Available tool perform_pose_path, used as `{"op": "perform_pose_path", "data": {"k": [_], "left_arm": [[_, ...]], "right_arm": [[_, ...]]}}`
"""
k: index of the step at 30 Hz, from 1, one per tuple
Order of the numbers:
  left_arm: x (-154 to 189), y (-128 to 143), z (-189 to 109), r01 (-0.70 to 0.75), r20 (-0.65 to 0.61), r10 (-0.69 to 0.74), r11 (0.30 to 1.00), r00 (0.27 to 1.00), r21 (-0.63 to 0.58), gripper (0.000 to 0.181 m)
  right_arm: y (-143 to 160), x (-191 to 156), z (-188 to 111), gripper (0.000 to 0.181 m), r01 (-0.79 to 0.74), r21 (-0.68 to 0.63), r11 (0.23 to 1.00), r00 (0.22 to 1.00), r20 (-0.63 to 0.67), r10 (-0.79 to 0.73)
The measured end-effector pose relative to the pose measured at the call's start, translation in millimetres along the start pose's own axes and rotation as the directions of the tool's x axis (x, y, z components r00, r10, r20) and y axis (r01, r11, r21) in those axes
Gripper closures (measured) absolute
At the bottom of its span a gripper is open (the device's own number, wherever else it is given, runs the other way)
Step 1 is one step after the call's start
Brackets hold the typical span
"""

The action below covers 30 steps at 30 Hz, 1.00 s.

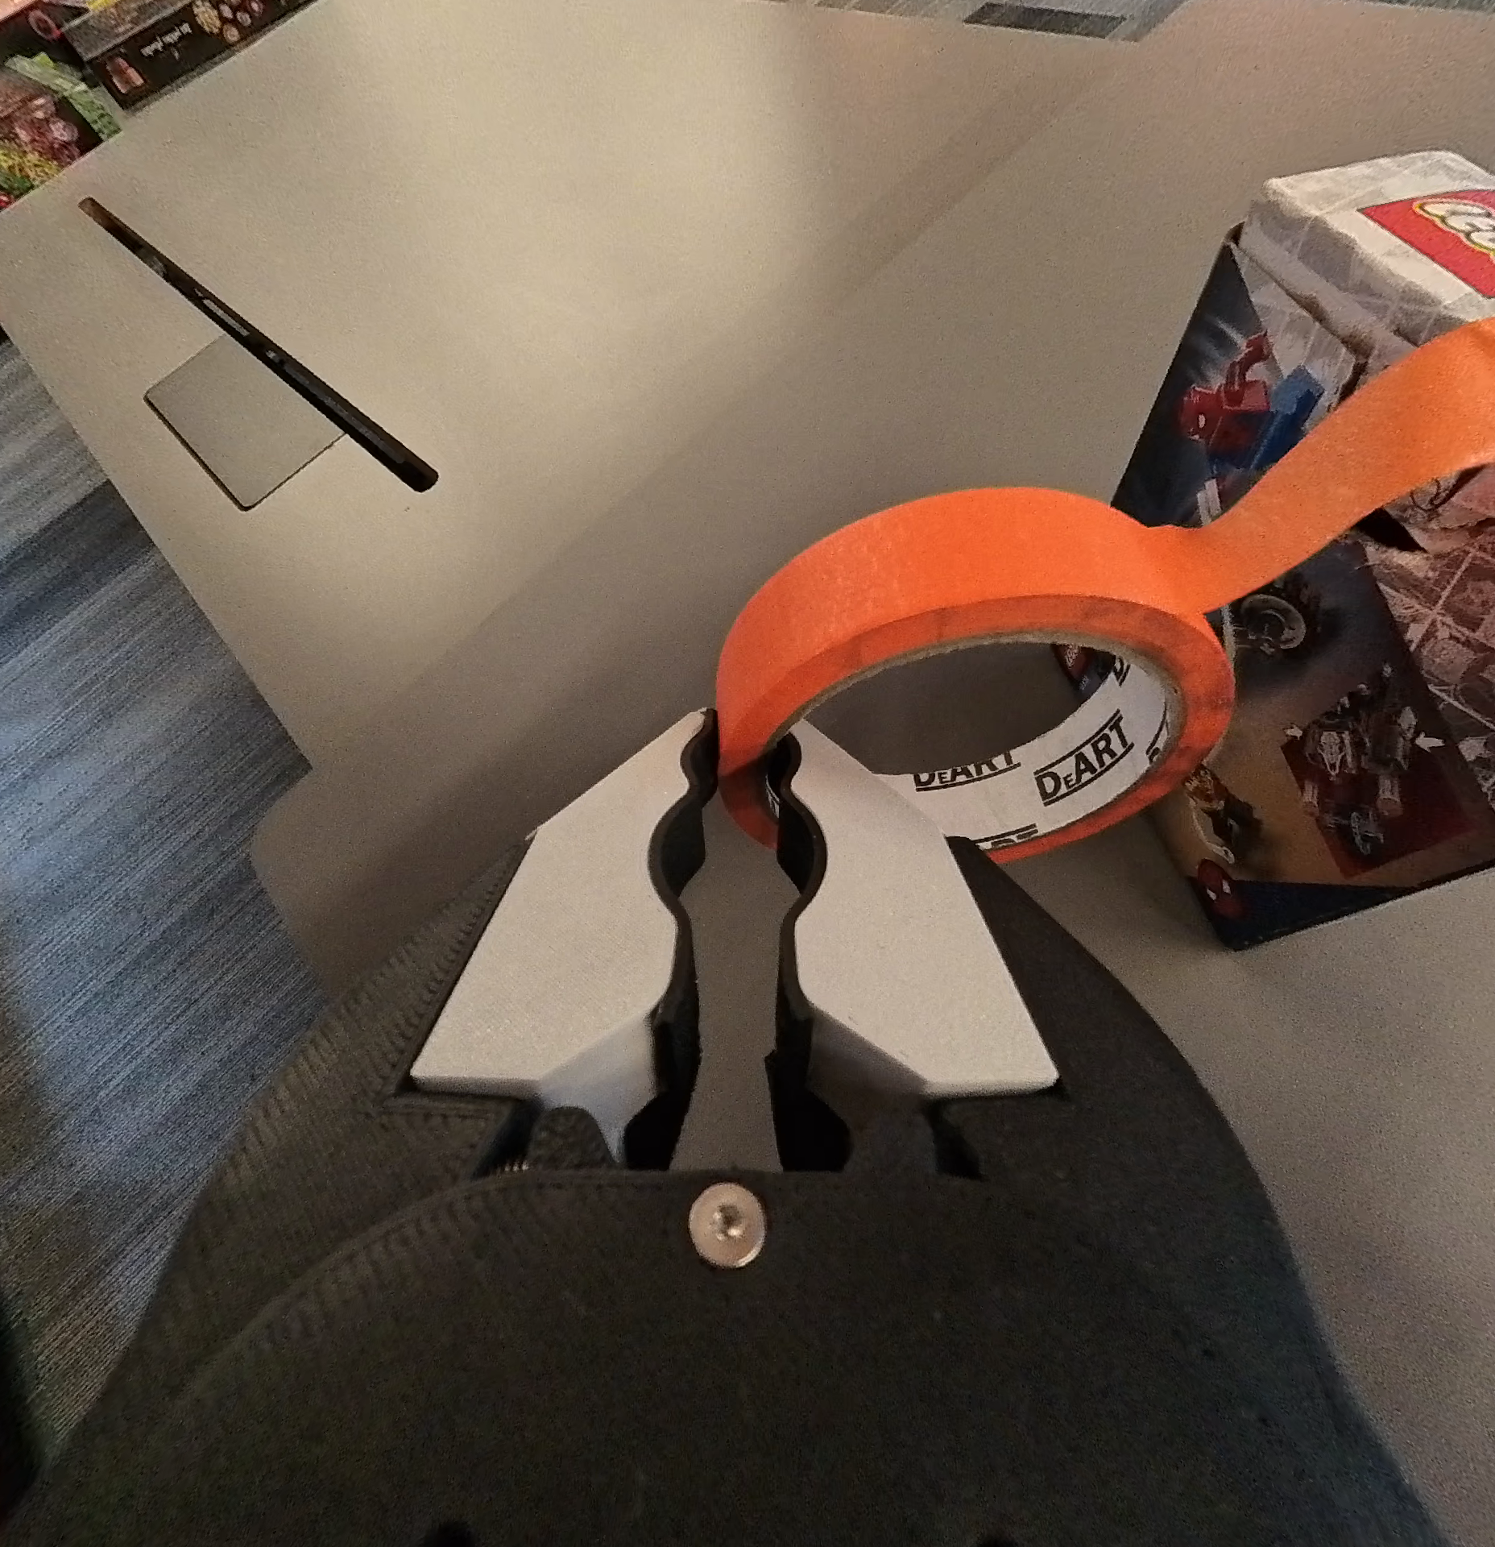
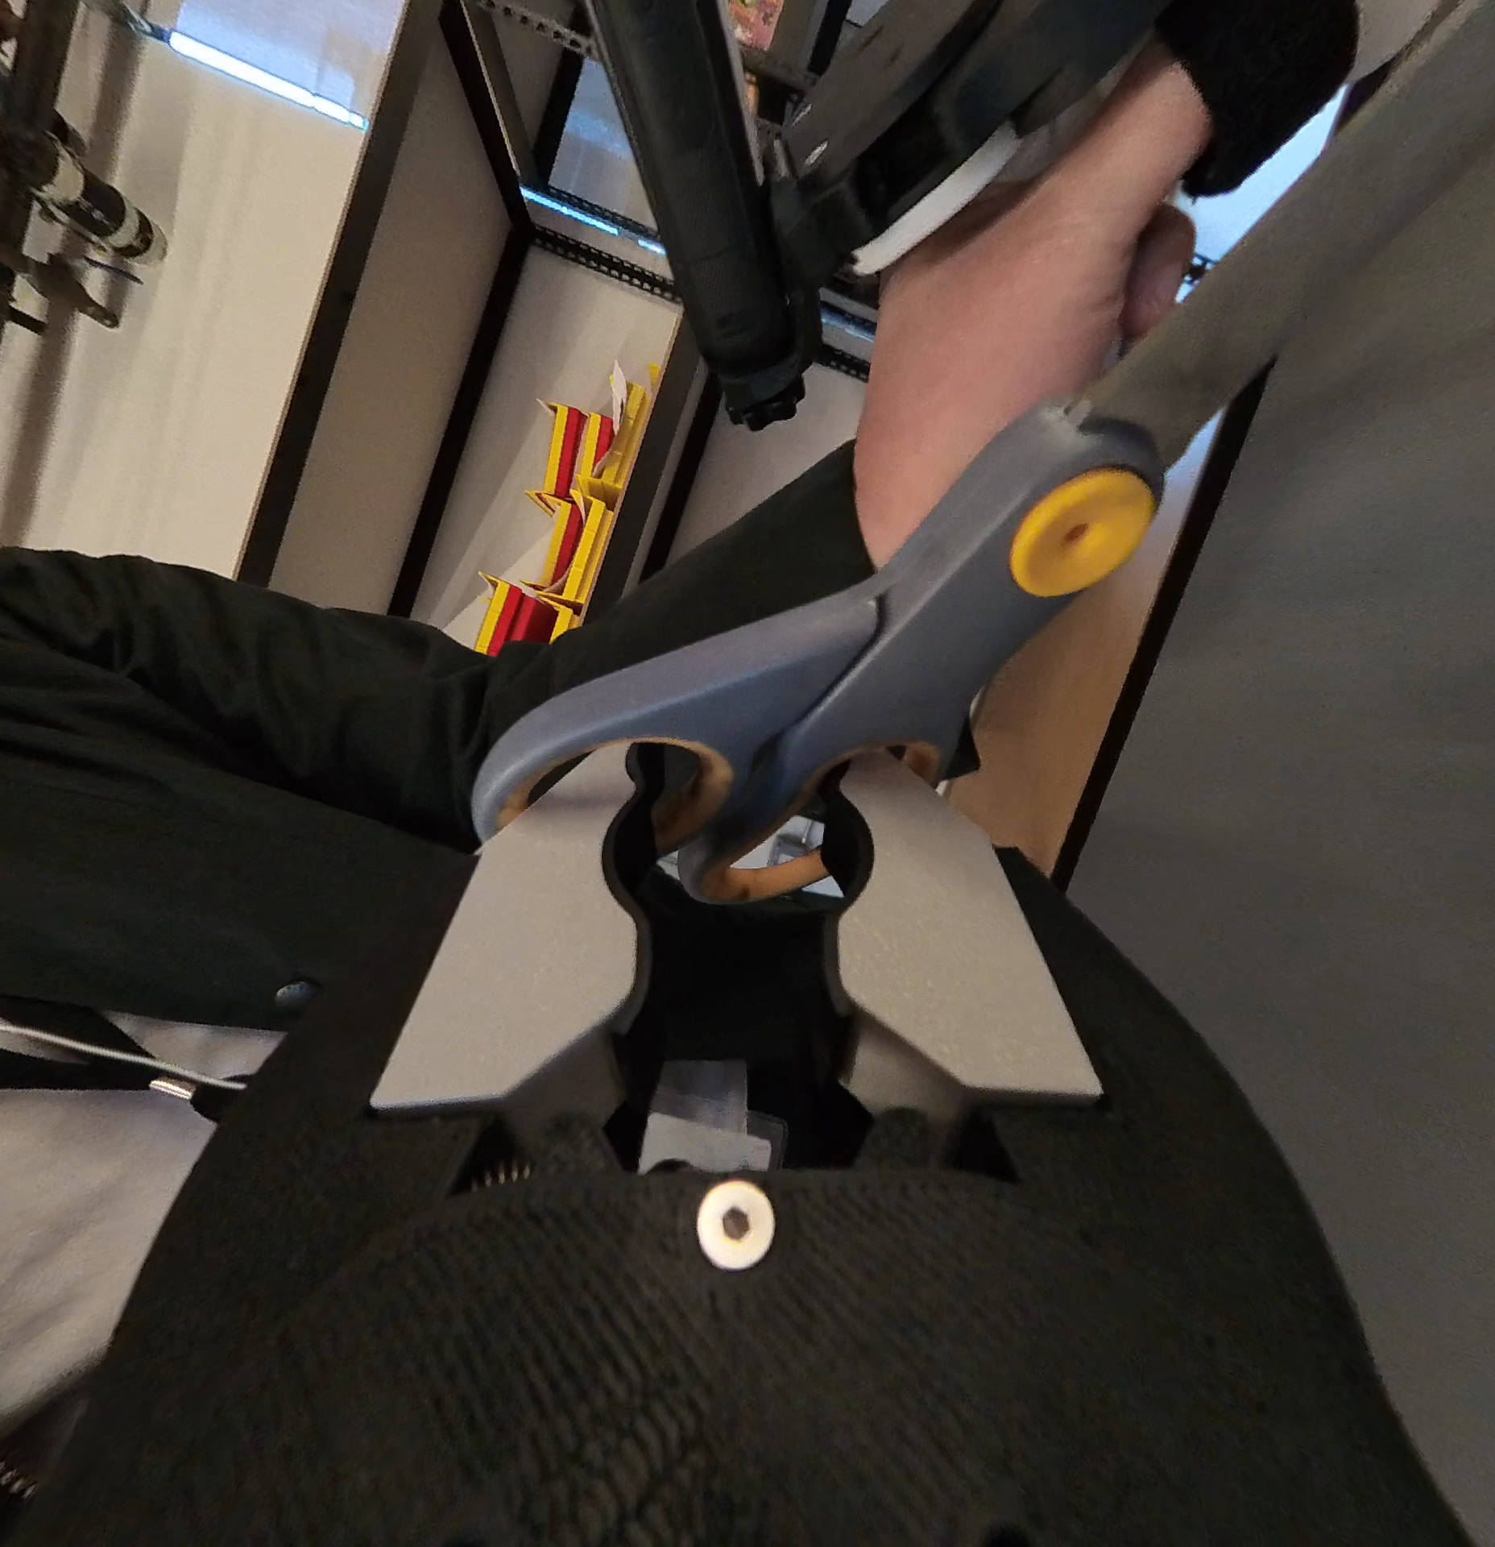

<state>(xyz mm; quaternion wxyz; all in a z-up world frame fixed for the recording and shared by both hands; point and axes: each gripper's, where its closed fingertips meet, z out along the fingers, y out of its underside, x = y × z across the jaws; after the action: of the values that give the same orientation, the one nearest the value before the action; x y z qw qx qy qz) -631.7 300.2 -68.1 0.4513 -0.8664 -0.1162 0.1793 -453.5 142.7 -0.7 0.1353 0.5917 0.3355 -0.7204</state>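
Left gripper (image 1: 742, 758) is pinched on the near wall of an orange masking tape roll (image 1: 970, 661), one finger outside, one inside the core. A loose tape strip (image 1: 1397, 427) is pulled off toward upper right, across a toy brick box (image 1: 1347, 670) standing on the grey worktop (image 1: 644, 335). Right gripper (image 2: 748, 804) is clamped on the handles of grey scissors (image 2: 811, 670); yellow pivot (image 2: 1079, 531) lies beyond the fingertips. A bare hand (image 2: 1020, 318) is seen behind.
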Motion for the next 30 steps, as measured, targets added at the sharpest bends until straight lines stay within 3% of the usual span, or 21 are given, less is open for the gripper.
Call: {"op": "perform_pose_path", "data": {"k": [30], "left_arm": [[3,1,-3,-0.017,-0.012,0.017,1.0,1.0,0.0,0.172]], "right_arm": [[35,-3,-5,0.144,-0.011,-0.056,0.998,0.999,-0.054,0.008]]}}
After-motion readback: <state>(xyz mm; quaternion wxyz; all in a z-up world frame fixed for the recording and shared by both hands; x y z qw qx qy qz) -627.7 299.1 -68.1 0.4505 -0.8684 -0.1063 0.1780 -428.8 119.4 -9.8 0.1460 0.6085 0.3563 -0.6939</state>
